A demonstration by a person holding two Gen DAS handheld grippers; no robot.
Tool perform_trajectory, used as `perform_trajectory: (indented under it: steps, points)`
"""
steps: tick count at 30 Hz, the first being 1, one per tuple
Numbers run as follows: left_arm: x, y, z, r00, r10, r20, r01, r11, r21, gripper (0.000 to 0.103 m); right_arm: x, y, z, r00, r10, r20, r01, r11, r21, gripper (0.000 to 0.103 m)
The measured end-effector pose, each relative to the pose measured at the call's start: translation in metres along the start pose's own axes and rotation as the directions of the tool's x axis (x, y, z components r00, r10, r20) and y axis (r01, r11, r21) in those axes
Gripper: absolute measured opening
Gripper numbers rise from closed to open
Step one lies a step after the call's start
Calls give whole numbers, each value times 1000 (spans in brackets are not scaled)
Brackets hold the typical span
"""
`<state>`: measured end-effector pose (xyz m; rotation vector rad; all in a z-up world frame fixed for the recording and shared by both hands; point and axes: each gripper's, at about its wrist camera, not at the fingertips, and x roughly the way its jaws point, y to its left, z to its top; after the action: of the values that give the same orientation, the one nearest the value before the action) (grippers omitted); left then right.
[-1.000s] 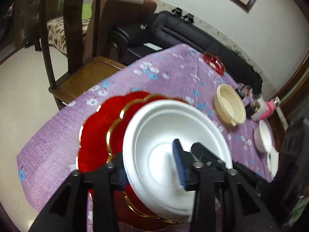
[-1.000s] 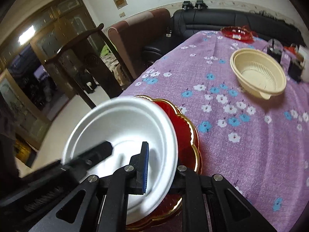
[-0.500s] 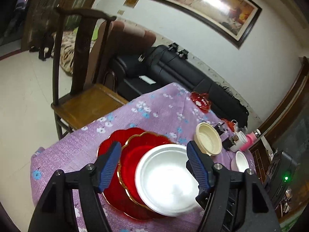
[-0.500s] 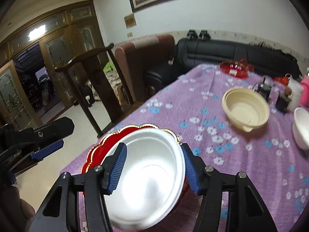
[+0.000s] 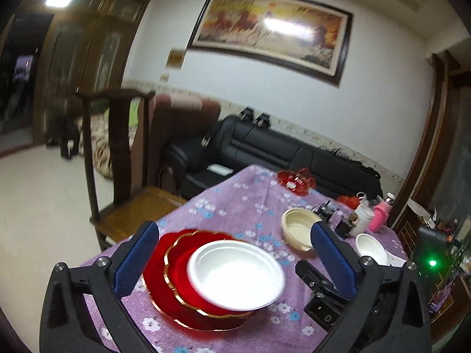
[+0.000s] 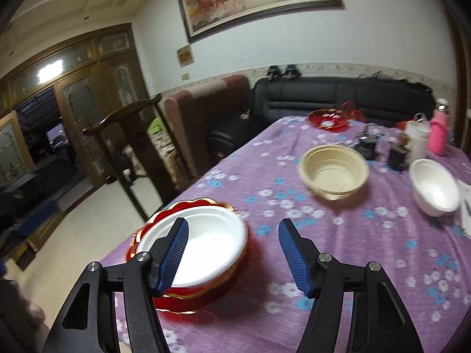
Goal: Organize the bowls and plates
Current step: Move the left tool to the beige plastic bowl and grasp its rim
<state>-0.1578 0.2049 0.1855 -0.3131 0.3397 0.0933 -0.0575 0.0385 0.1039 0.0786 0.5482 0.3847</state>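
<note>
Where purple floral tablecloth (image 5: 244,200) spreads, black sofa (image 5: 265,153) behind, framed painting (image 5: 270,32) above

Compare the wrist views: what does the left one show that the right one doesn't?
Left only: the wooden chair seat, a green indicator light, and part of the right gripper.
Right only: the glass-panelled wooden doors at wide angle.
Both: the white foam plate on the stacked red gold-rimmed plates, the cream plastic bowl, the small white bowl, and the purple floral tablecloth.
</note>
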Motion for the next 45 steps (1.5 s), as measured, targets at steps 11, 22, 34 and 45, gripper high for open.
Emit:
perform_trajectory:
  steps: [11, 22, 34, 45]
  points:
    - [7, -67, -20, 995, -70, -69, 78, 988, 130, 103, -35, -54, -11, 992, -114, 51, 112, 993, 36, 80]
    - [27, -111, -46, 972, -117, -201, 157, 968, 195, 103, -41, -96, -17, 986, -165, 17, 163, 984, 69, 80]
    - [86, -116, -46, 941, -117, -316, 166, 977, 132, 103, -24, -192, -28, 954, -278, -116, 297, 932, 208, 80]
    - [214, -121, 2, 870, -105, -482, 150, 987, 55, 103, 25, -219, 1, 960, -224, -171, 266, 921, 285, 80]
